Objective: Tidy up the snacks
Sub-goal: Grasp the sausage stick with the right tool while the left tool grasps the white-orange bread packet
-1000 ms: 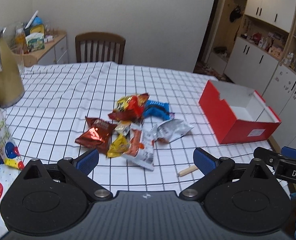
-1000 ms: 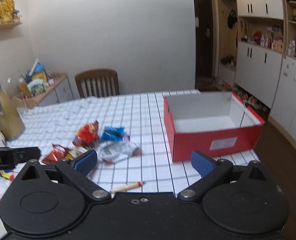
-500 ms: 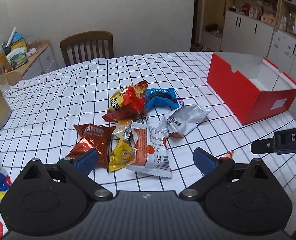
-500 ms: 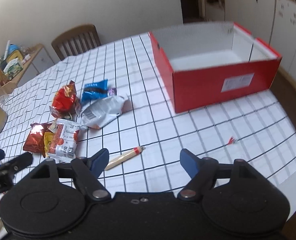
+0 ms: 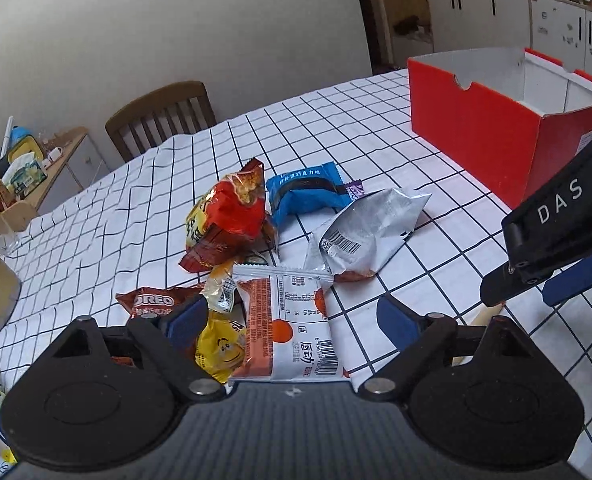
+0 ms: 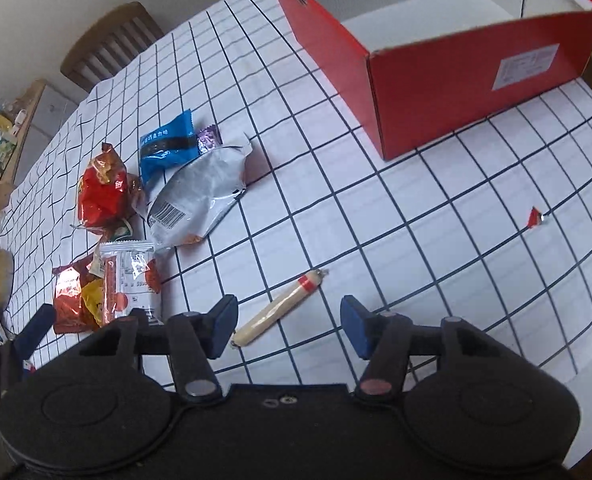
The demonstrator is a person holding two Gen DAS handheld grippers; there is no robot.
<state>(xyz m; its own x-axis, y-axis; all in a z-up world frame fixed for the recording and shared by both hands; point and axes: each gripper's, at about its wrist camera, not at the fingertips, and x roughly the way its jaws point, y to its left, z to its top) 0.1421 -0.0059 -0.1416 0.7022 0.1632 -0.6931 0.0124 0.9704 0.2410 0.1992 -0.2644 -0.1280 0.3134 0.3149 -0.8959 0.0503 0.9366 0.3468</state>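
Snacks lie heaped left of the red box (image 6: 447, 92); my left gripper (image 5: 292, 320) gapes empty around the near orange-white packet (image 5: 290, 328), its long axis running near-to-far between the jaws. My right gripper (image 6: 290, 326), open and empty, hovers beside the sausage stick (image 6: 278, 306).

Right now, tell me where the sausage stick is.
In the right wrist view the sausage stick lies alone on the checked tablecloth, just ahead of the open right gripper, right of the snack pile.

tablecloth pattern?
White tablecloth with a thin dark grid; clearest in the right wrist view.
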